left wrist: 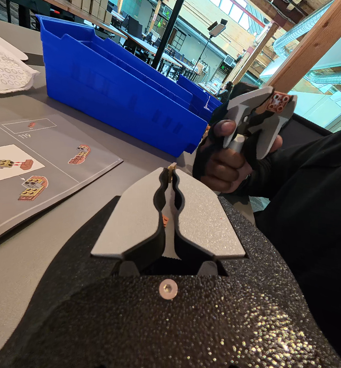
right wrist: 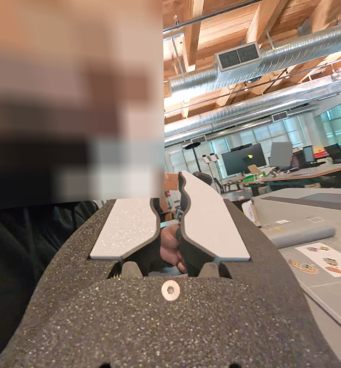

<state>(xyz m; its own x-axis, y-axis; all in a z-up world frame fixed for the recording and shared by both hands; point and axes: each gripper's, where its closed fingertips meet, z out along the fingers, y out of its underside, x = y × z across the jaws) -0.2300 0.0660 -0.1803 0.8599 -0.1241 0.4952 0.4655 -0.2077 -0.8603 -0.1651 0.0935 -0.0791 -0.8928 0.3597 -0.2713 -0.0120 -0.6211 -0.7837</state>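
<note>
My left gripper (left wrist: 171,172) is shut on a thin tan plate (left wrist: 172,169) that stands on edge between its fingertips, held above the grey table (left wrist: 125,143). My right gripper (right wrist: 171,185) is raised to the right of it and also shows in the left wrist view (left wrist: 276,103), shut on a reddish-brown brick (left wrist: 278,102) whose hollow underside faces the left camera. In the right wrist view the brick (right wrist: 171,182) lies against the right finger (right wrist: 197,199); a blurred patch covers the left fingertip. A small orange piece (left wrist: 165,220) shows through the gap behind my left fingertips.
An open instruction booklet (left wrist: 46,169) lies on the table at the left, and shows at the right in the right wrist view (right wrist: 325,258). A row of blue bins (left wrist: 115,95) stands behind it. A white textured sheet (left wrist: 4,73) lies far left. A person's hand (left wrist: 225,165) and dark sleeve hold the right gripper. The gap from one gripper's tips to the other's is roughly 12 cm.
</note>
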